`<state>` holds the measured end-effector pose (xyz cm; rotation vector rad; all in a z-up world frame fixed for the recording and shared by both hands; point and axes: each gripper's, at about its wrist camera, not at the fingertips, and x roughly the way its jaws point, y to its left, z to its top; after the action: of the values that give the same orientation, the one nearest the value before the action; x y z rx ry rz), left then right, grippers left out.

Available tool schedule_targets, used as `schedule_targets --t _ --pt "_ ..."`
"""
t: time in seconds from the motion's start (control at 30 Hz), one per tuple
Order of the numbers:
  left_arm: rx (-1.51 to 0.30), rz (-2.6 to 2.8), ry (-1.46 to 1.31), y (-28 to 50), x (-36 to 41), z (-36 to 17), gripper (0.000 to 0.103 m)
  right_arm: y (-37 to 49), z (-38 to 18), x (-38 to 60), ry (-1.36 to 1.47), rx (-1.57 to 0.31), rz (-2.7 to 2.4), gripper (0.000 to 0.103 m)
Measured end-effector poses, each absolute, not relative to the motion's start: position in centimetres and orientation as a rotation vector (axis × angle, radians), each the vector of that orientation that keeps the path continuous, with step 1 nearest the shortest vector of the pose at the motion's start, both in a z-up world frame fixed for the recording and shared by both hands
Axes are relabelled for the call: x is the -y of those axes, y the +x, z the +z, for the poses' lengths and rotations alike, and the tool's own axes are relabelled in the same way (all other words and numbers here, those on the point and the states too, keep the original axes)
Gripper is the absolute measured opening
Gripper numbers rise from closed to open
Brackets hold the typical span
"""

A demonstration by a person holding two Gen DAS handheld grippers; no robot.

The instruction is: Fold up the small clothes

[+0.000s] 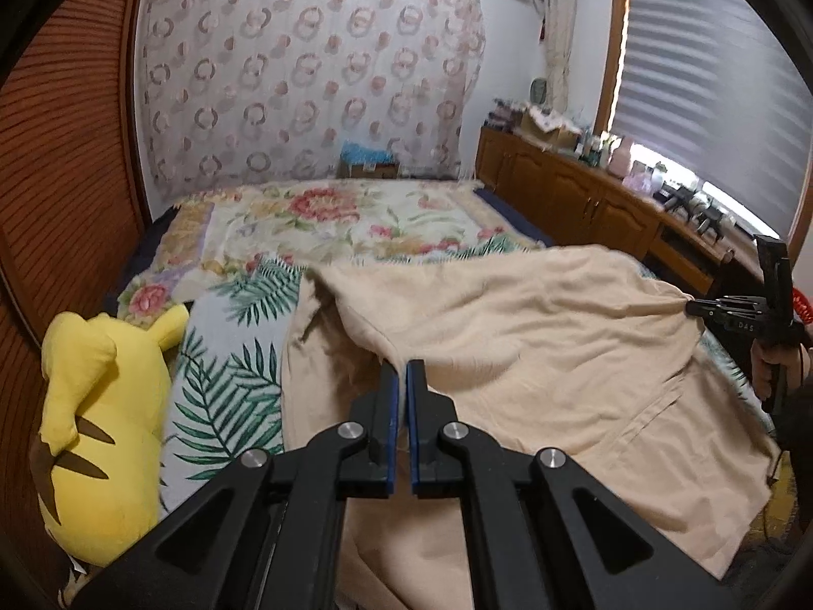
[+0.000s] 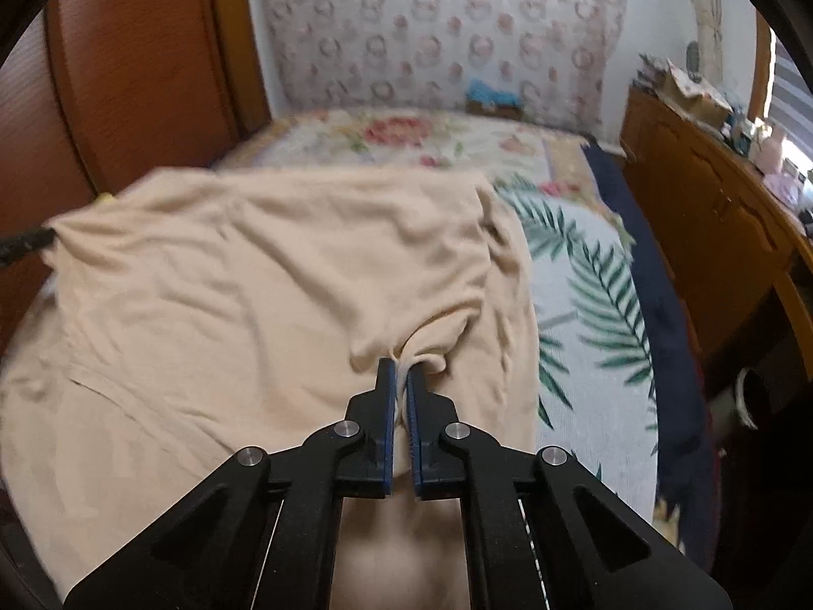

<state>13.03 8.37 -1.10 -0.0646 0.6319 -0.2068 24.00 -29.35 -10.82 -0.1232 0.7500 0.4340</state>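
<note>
Beige garment (image 2: 264, 274) lies spread on the bed (image 1: 315, 223), pinched at two points. Left gripper (image 1: 403, 371) is clenched on a raised fold near the garment's left side; right gripper (image 2: 401, 373) is clamped on a bunched fold, cloth visible between its pads. Only legible writing: "DAS" on the right gripper's body (image 1: 744, 325), seen from the left wrist view. That view alone shows the yellow plush toy (image 1: 96, 417) beside the garment, the hand (image 1: 762, 366) on the right gripper's handle, and a window blind (image 1: 711, 76). Right view alone shows the bedspread's navy edge (image 2: 655, 274). Bedspread: floral and palm-leaf print. Wooden cabinets (image 1: 569, 188) at right, patterned curtain (image 1: 305, 76) behind.
</note>
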Motion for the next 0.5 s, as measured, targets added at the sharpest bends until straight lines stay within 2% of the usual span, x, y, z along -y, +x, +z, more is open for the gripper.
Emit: schedule_targets --t 0.17,0.5 --pt "-0.582 -0.230 -0.068 10.1 -8.8 1.2 0.000 20.6 -6.5 30.6 -0.095 -0.645 0.465 0.001" --pt "-0.576 -0.261 -0.094 2.8 -10.5 2.2 0.000 11.9 -1.8 33.2 -0.096 -0.602 0.502 0.001"
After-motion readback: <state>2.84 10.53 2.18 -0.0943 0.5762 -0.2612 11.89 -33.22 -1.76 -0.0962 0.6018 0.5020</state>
